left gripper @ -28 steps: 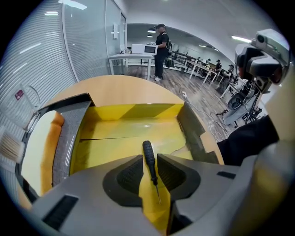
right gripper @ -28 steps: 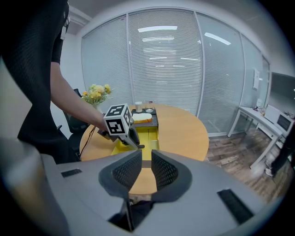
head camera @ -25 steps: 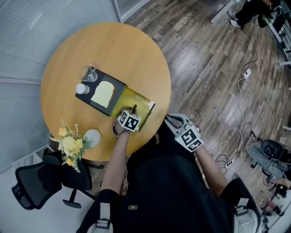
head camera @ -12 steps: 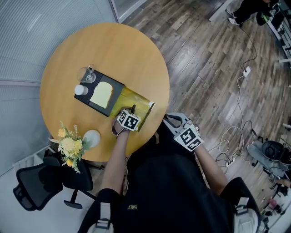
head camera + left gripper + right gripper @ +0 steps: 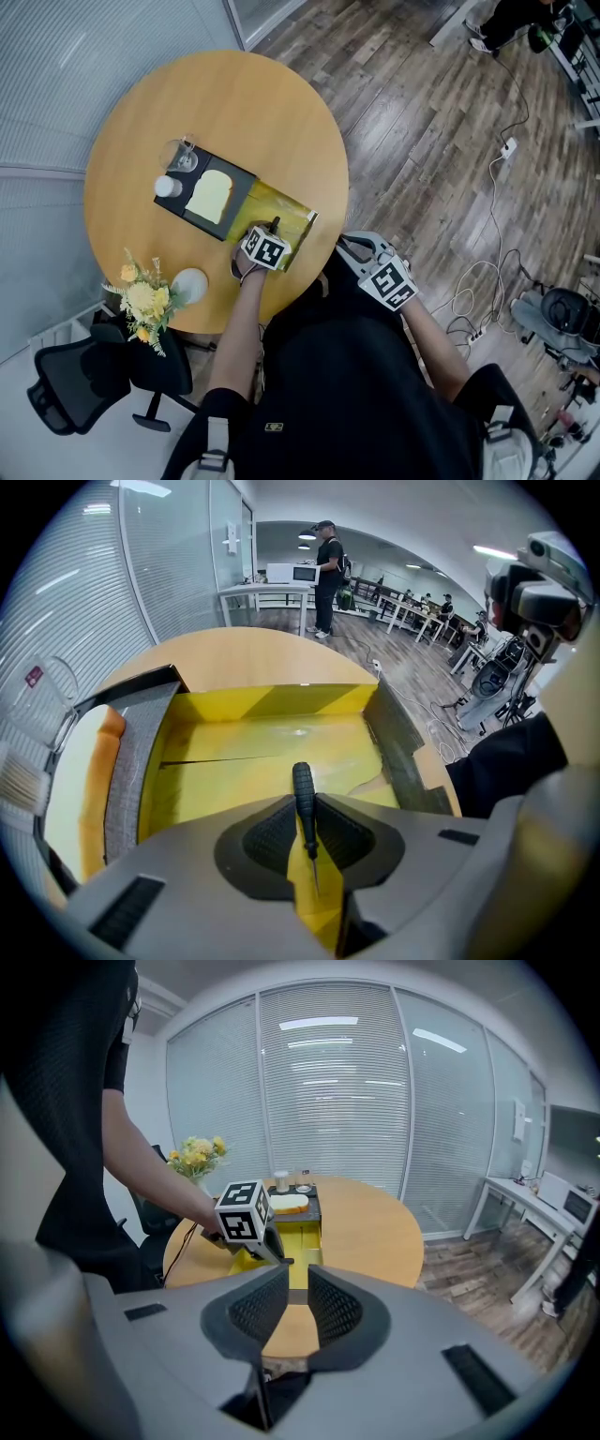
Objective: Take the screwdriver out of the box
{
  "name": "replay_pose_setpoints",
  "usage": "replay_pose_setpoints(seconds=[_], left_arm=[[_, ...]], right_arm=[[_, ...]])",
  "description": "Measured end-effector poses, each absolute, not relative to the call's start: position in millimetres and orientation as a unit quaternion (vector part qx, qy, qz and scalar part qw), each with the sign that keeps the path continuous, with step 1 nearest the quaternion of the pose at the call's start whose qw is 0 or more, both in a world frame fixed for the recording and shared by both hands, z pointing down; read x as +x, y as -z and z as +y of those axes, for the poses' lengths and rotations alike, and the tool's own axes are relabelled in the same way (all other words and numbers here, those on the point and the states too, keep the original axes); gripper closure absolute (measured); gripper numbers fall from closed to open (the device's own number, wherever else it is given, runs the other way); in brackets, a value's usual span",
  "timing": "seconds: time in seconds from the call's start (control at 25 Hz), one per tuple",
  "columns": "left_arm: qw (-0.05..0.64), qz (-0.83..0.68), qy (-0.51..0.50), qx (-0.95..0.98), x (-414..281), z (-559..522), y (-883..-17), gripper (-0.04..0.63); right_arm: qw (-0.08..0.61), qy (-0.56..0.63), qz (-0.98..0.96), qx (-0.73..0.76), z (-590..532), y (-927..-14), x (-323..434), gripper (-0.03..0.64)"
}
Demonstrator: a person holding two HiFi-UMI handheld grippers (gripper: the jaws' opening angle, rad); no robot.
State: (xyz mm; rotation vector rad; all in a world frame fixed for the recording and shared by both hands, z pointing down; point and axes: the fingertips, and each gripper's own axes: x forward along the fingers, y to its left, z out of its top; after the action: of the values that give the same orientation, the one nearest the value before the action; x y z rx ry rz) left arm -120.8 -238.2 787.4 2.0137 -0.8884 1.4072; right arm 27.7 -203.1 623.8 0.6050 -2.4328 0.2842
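A yellow open box lies on the round wooden table near its front edge. In it is the screwdriver, with a black ribbed handle and a thin shaft. My left gripper points steeply down into the box. Its jaws have just been closing, and the pads now press both sides of the handle. My right gripper hangs off the table's edge by the person's body, open with nothing between its jaws. The left gripper's marker cube shows in the right gripper view.
Behind the box lies a black tray with a bread slice, a small white pot and a glass. Yellow flowers stand at the table's left edge. An office chair and floor cables surround the table.
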Motion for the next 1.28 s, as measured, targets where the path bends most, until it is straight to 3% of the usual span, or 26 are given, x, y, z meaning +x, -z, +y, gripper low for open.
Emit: replay_pose_setpoints(seconds=[1.28], left_arm=[[0.281,-0.375,-0.396,0.79,-114.8,-189.6,-706.8,0.528]], right_arm=[[0.243,-0.111,-0.933,0.242,-161.0,-602.0,14.9,0.561]])
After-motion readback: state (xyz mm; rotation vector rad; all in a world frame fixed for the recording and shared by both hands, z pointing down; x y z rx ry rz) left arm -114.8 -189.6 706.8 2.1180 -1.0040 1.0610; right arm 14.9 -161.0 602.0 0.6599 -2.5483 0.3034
